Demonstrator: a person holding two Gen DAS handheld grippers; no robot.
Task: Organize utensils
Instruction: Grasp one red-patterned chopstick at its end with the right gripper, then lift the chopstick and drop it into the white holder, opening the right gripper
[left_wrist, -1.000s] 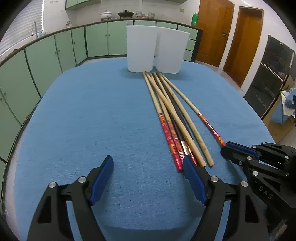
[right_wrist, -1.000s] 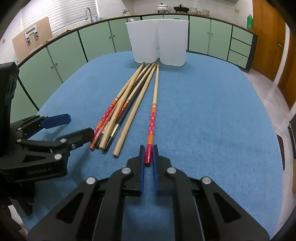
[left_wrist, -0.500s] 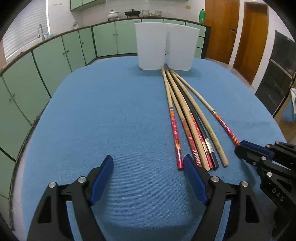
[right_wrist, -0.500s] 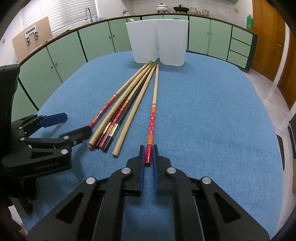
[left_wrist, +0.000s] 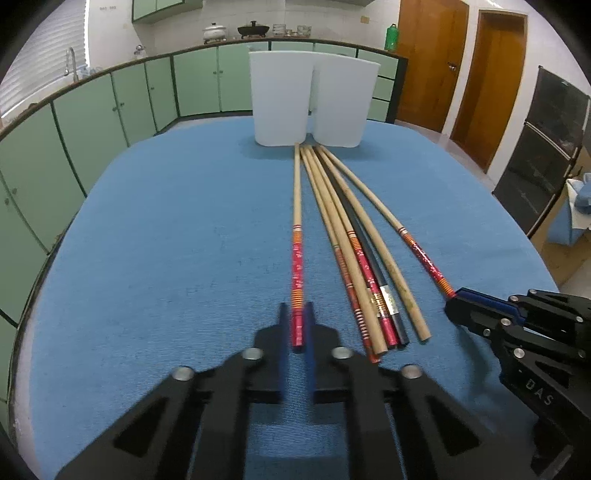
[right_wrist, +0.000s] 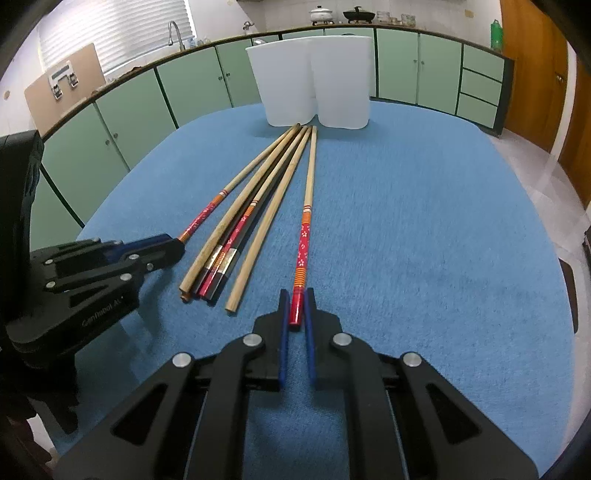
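Seven chopsticks (left_wrist: 334, 221) lengthwise (tips toward white bins (left_wrist: 280, 99))

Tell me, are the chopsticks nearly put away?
Not yet. Nothing looks put away: both white containers stand at the far end, and no chopstick is seen in them. The left gripper and right gripper each have jaws shut on a red-ended chopstick. The loose bundle still lies on the blue cloth.
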